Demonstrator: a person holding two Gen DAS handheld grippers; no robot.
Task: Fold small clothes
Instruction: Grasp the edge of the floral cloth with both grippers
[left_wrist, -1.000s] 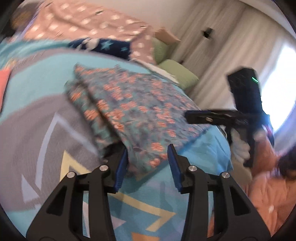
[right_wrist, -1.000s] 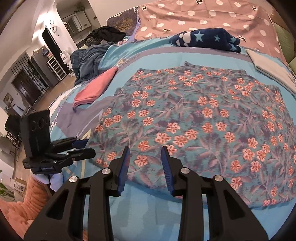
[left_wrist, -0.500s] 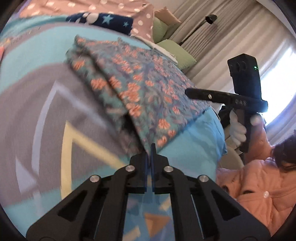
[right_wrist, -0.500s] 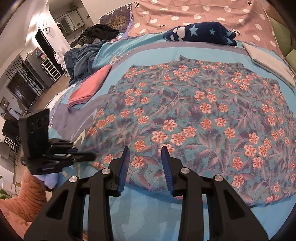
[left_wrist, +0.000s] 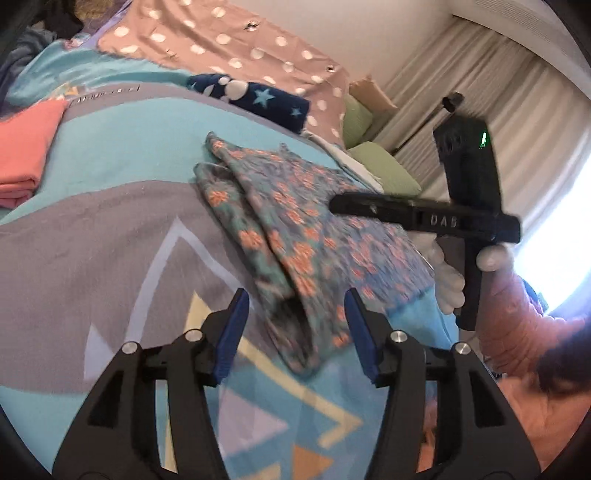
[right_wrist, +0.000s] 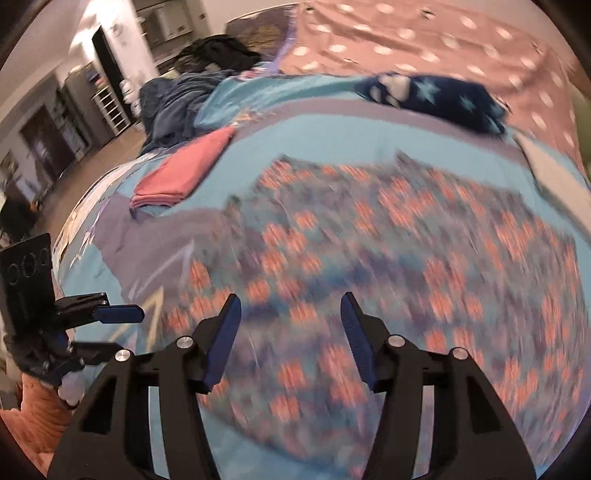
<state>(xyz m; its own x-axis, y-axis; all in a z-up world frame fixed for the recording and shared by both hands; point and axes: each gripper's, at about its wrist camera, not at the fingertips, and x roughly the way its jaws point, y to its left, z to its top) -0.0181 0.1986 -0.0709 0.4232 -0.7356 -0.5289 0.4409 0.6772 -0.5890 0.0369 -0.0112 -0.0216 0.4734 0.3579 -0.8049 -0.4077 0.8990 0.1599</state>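
Observation:
A teal garment with orange flowers (left_wrist: 288, 229) lies spread on the bed, its near left corner bunched in a fold. My left gripper (left_wrist: 295, 314) is open, its blue pads either side of that bunched corner, holding nothing. The same garment (right_wrist: 388, 258) fills the right wrist view, blurred by motion. My right gripper (right_wrist: 291, 325) is open and empty above the garment's near edge. The right gripper also shows in the left wrist view (left_wrist: 424, 218), and the left gripper shows in the right wrist view (right_wrist: 110, 314).
A folded pink cloth (right_wrist: 184, 170) lies at the left of the bed. A navy star-print garment (right_wrist: 436, 96) lies at the back on a dotted pink blanket (left_wrist: 240, 51). Green pillows (left_wrist: 384, 170) and curtains (left_wrist: 480, 110) are at the right. Dark clothes (right_wrist: 177, 99) are piled far left.
My left gripper, shut half a second ago, has opened and pulled back over the garment's bunched corner. My right gripper has opened wider and is moving, blurring its view.

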